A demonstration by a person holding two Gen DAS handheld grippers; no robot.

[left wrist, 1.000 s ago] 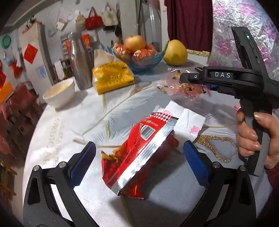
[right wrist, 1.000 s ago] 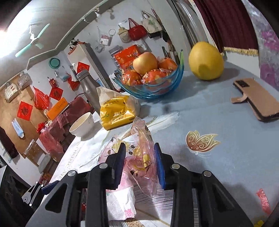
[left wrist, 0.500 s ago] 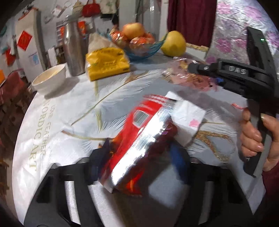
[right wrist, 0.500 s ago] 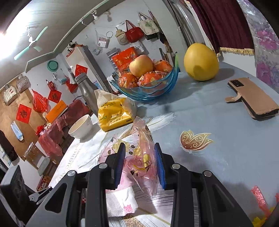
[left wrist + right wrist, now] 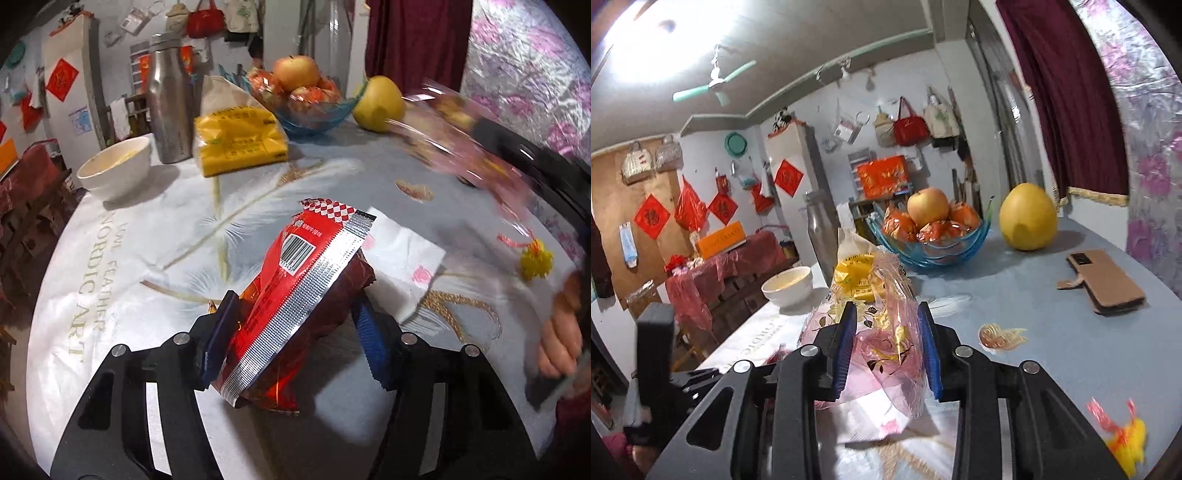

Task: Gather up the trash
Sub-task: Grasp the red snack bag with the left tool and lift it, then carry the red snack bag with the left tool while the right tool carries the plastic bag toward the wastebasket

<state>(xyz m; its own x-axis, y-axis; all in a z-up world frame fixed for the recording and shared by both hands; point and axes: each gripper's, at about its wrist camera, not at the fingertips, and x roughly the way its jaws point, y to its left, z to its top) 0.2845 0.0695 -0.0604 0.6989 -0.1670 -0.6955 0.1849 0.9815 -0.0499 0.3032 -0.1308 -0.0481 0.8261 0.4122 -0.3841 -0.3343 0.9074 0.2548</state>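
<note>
hidden or unclear: the right gripper (image 5: 476, 125) is a dark motion-blurred streak in the left wrist view, and the hand (image 5: 557, 332) on its grip is cut by the frame edge. the lower end of the red snack wrapper (image 5: 295, 295) sits behind the left gripper (image 5: 291, 332), so its contact with the desk (image 5: 122, 258) cannot be told.
left gripper: jaws partly closed, both blue pads pressing the red snack wrapper, which sticks up tilted between them.
right gripper: pads pinch a clear pink cellophane wrapper (image 5: 886, 332), held above the desk; the same wrapper is a pink smear in the left wrist view.
left side of desk: white bowl (image 5: 114, 166), then a steel flask (image 5: 171, 110) standing upright.
middle: yellow packet (image 5: 240, 142) just beside the flask, blue glass fruit bowl (image 5: 314, 114) behind it, heaped with an apple and orange-wrapped fruit.
right: yellow pomelo (image 5: 1028, 218) near the fruit bowl, brown phone case (image 5: 1104, 280) lying flat, well apart.
near trash: white napkin (image 5: 402, 258) flat just beside the red wrapper; small yellow and red scrap (image 5: 1123, 439) at the right edge.
materials: red wrapper glossy with a crimped silver seam and a barcode; cellophane crinkled with gold leaf print; desk cloth pale with feather pattern.
</note>
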